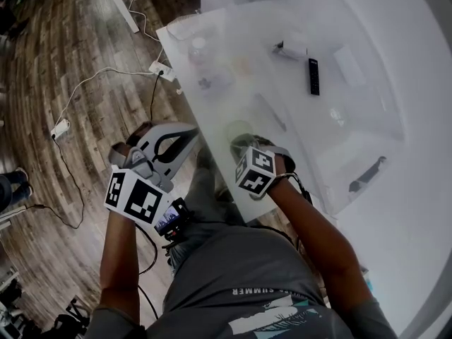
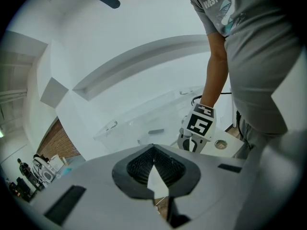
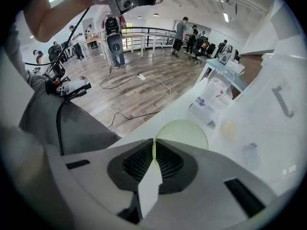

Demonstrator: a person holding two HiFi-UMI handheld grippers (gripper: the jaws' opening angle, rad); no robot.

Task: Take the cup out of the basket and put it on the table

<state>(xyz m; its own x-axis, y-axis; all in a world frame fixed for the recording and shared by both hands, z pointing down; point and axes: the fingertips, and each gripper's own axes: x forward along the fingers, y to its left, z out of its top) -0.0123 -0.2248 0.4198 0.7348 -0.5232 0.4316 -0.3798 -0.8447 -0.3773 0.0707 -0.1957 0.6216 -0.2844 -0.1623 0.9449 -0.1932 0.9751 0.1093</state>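
A pale green translucent cup (image 3: 181, 132) stands at the near left edge of the white table (image 1: 395, 210). In the head view the cup (image 1: 240, 131) shows dimly just beyond my right gripper (image 1: 244, 144). That right gripper (image 3: 153, 145) is shut on the cup's near rim, one pad inside and one outside. My left gripper (image 1: 189, 130) hangs beyond the table's left edge, over the floor, shut with nothing in it. From the left gripper (image 2: 153, 150) I see a clear plastic basket (image 2: 139, 121) on the table beyond the right gripper's marker cube. The basket's wall (image 3: 280, 102) rises right of the cup.
Cables and power strips (image 1: 60, 128) lie on the wooden floor left of the table. A black remote-like bar (image 1: 313, 76) and small white items lie farther back on the table. Several people (image 3: 182, 32) stand far off in the room.
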